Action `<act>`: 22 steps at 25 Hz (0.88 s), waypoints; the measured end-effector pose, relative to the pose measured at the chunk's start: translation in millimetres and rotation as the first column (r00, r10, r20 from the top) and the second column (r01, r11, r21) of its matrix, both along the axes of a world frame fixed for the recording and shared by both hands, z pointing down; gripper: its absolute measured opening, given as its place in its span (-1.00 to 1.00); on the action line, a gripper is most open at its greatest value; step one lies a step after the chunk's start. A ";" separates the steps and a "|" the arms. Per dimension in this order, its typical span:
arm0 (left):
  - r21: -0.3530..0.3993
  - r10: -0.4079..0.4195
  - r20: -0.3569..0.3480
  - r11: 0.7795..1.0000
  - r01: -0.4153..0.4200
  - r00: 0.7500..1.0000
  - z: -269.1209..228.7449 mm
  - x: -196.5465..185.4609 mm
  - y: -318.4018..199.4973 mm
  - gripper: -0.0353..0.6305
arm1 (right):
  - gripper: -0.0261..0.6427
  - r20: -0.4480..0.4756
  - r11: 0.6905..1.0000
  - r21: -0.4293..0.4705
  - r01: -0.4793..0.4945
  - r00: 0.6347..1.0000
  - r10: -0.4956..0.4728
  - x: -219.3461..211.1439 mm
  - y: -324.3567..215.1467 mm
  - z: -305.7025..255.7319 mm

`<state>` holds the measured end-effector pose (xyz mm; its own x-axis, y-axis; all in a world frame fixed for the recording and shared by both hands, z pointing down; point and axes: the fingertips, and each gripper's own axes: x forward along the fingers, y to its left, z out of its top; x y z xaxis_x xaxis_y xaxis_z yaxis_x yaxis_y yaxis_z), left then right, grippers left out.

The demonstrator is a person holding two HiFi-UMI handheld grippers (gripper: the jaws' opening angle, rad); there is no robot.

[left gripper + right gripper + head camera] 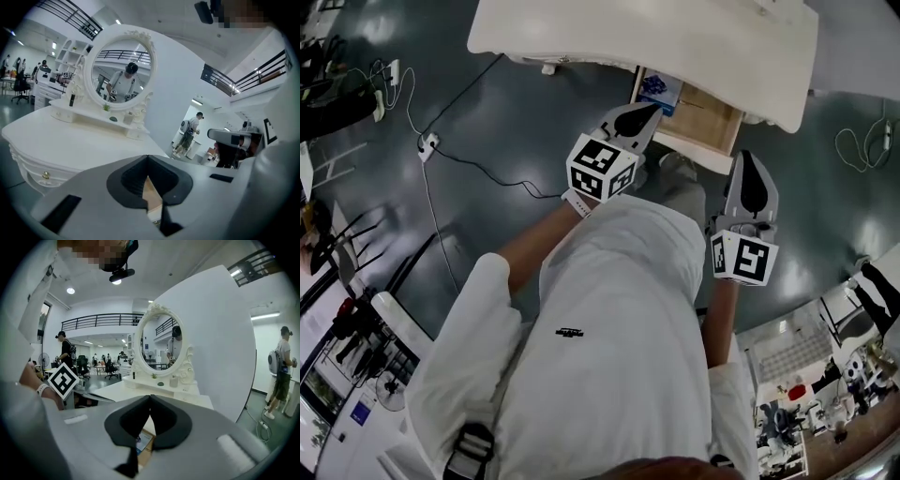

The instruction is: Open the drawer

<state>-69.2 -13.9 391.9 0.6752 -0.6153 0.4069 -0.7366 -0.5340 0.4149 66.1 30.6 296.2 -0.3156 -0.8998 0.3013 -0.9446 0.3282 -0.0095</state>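
Under the white dressing table top point(675, 33) the drawer point(705, 120) stands pulled out, its wooden inside showing with a blue-printed item point(660, 89) at its left end. My left gripper point(643, 116) is shut with nothing in it and hovers at the drawer's left front corner. In the left gripper view the left gripper point(148, 159) points across the table top point(70, 145) toward the oval mirror point(123, 70). To the right of the drawer's front, my right gripper point(750, 161) is shut and holds nothing. Below the right gripper point(150, 398) the drawer's inside point(149, 452) shows.
Dark floor lies around the table, with a black cable point(487, 169) and a power strip point(428, 143) at the left. A small knobbed drawer point(45, 175) sits in the table's curved left front. A person with a backpack point(190, 129) stands beyond the white partition.
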 end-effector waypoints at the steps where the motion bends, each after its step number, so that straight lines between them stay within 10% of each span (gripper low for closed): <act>1: 0.009 -0.011 -0.008 1.000 0.011 1.000 -7.3 -4.7 -2.3 -0.87 | -0.89 0.003 1.000 0.005 0.001 1.000 -0.001 -1.2 -0.1 -2.1; 22: 0.207 -0.080 0.004 0.975 0.078 0.997 -119.5 -42.2 1.1 -0.87 | -0.89 0.055 0.993 0.118 -0.003 0.998 -0.003 3.8 -2.3 -42.4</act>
